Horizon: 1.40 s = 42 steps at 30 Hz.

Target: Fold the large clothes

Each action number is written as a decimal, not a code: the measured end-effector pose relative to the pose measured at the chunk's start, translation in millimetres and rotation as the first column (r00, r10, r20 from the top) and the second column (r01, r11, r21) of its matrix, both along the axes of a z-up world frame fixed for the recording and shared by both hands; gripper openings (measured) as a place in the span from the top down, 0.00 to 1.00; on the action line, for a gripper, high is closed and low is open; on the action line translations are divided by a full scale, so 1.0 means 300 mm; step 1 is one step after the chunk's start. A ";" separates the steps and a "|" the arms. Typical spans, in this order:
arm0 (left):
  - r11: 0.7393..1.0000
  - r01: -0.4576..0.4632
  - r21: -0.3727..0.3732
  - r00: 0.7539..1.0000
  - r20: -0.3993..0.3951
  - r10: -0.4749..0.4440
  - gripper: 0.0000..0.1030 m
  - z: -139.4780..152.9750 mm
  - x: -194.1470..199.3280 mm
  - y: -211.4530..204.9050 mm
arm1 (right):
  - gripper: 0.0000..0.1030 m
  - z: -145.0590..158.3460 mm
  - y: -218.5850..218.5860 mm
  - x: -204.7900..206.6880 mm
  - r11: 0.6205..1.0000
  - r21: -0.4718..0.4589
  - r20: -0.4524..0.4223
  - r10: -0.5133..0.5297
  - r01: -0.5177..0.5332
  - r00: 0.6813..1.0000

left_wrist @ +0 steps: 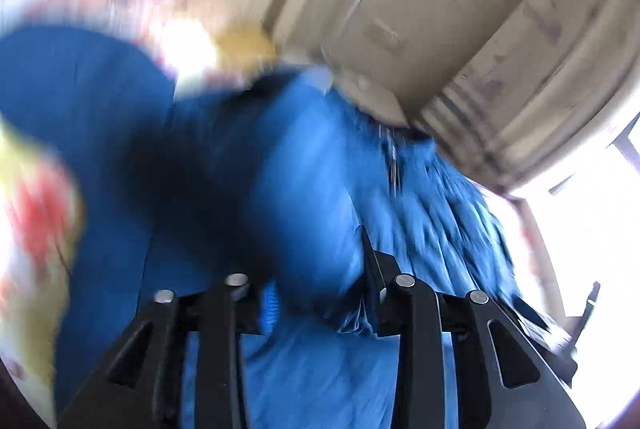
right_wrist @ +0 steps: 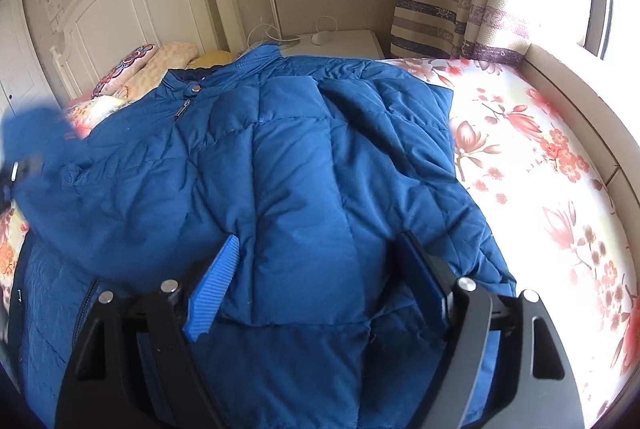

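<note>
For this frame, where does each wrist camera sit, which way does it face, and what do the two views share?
Left wrist: on the left gripper, heavily blurred, facing bunched blue jacket fabric between its jaws, with a pale wall behind.
Right wrist: on the right gripper, looking down along the jacket spread on the floral bedsheet toward the white headboard; its jaws stand open over the hem.
Shared: the same blue jacket and floral sheet. No hand or sleeve shows.
</note>
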State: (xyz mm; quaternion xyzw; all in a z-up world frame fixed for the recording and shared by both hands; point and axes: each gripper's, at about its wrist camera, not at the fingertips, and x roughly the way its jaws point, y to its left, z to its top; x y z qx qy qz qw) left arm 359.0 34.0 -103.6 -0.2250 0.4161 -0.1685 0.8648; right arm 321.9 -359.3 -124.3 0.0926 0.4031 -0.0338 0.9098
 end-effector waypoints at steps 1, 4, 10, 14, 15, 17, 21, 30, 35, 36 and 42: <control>0.995 -0.003 -0.098 0.998 -0.056 -0.002 0.19 -0.070 -0.024 0.079 | 0.22 0.000 -0.001 0.001 1.000 0.004 -0.001 0.002 -0.002 1.000; 0.963 0.037 -0.268 0.999 -0.009 -0.041 0.15 -0.117 -0.074 0.178 | 0.22 -0.001 -0.003 0.000 1.000 0.011 0.001 0.002 -0.002 1.000; 0.956 -0.020 -0.291 0.998 -0.068 0.000 0.16 -0.124 0.010 0.181 | 0.22 0.014 -0.019 -0.023 1.000 0.017 0.042 -0.026 0.025 0.999; 0.995 -0.004 -0.101 0.999 -0.051 -0.002 0.75 -0.084 0.069 0.107 | 0.23 0.034 -0.106 -0.084 0.987 0.149 0.144 -0.079 0.057 0.986; 0.997 0.005 -0.080 1.000 -0.023 -0.007 0.78 -0.054 0.073 0.099 | 0.23 0.033 -0.136 -0.098 0.978 0.197 0.162 -0.099 0.066 0.982; 0.999 0.024 -0.025 0.999 0.045 -0.023 0.80 0.012 0.078 0.105 | 0.23 0.030 -0.169 -0.110 0.967 0.244 0.176 -0.124 0.079 0.977; 0.997 -0.030 0.071 0.986 0.165 0.018 0.80 0.121 0.078 0.116 | 0.23 0.036 -0.173 -0.110 0.969 0.234 0.179 -0.121 0.077 0.976; 0.951 -0.130 0.280 0.985 0.146 0.092 0.39 -0.003 0.024 0.137 | 0.23 0.023 -0.165 -0.108 0.971 0.226 0.167 -0.123 0.084 0.978; 0.923 -0.278 0.264 0.895 0.419 0.150 0.17 0.187 -0.114 0.123 | 0.38 0.023 -0.157 -0.104 0.973 0.216 0.170 -0.119 0.081 0.978; 0.914 -0.226 0.337 0.901 0.429 0.065 0.17 0.194 -0.111 0.063 | 0.43 0.024 -0.153 -0.102 0.975 0.210 0.169 -0.115 0.078 0.979; 0.852 -0.002 0.523 0.983 0.156 -0.093 0.17 -0.027 0.091 -0.110 | 0.54 0.027 -0.128 -0.091 0.984 0.170 0.159 -0.086 0.058 0.984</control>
